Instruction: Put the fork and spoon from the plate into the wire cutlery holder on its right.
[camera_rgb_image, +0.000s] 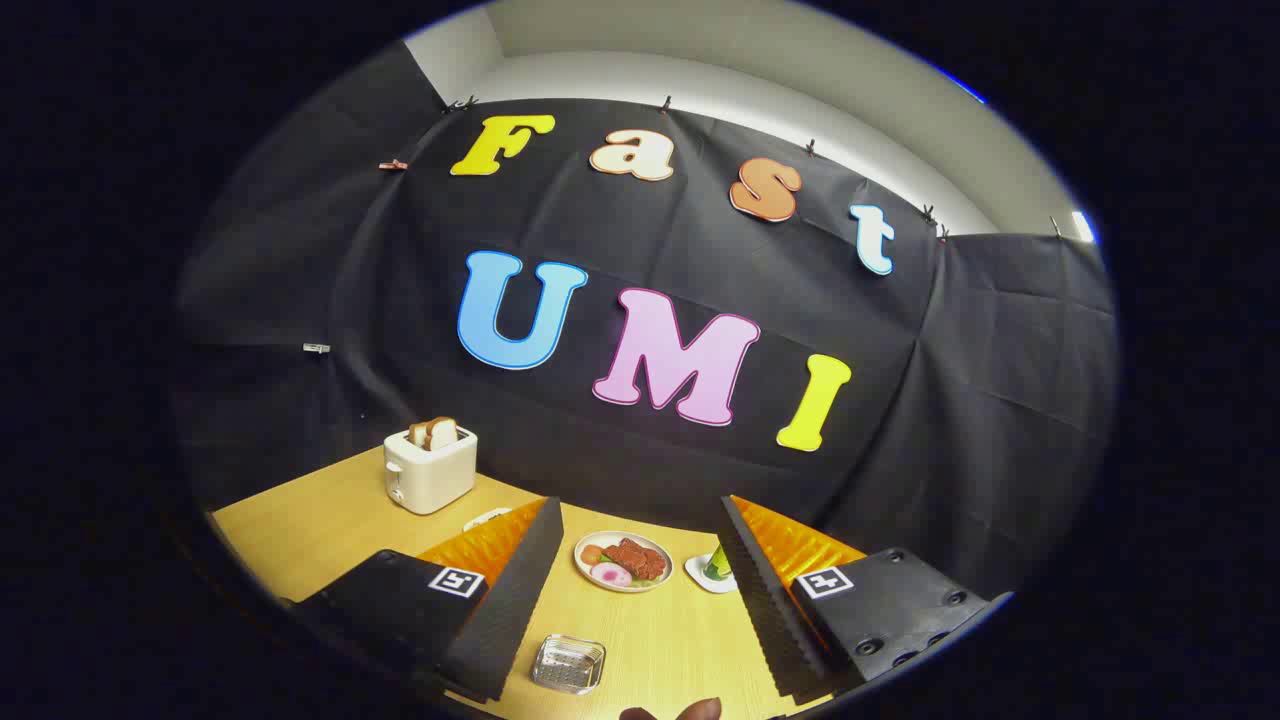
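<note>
Wooden table (300, 520) | plate (622, 560): food | toaster (430, 468): bread | jaws apart, empty

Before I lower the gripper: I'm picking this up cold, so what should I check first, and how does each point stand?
1. Fingers apart and holding nothing: ok. The gripper is open.
2. Fork and spoon located: cannot tell. The plate ahead of the fingers carries food, and a white rim is half hidden by the left finger.
3. Wire holder located: cannot tell.
4. Table between the fingers free: not ok. A small clear tray lies there.
5. Room by the right finger: not ok. A small dish with a green item sits against it.
6. Toaster out of the way: ok, beyond the left finger.
</note>
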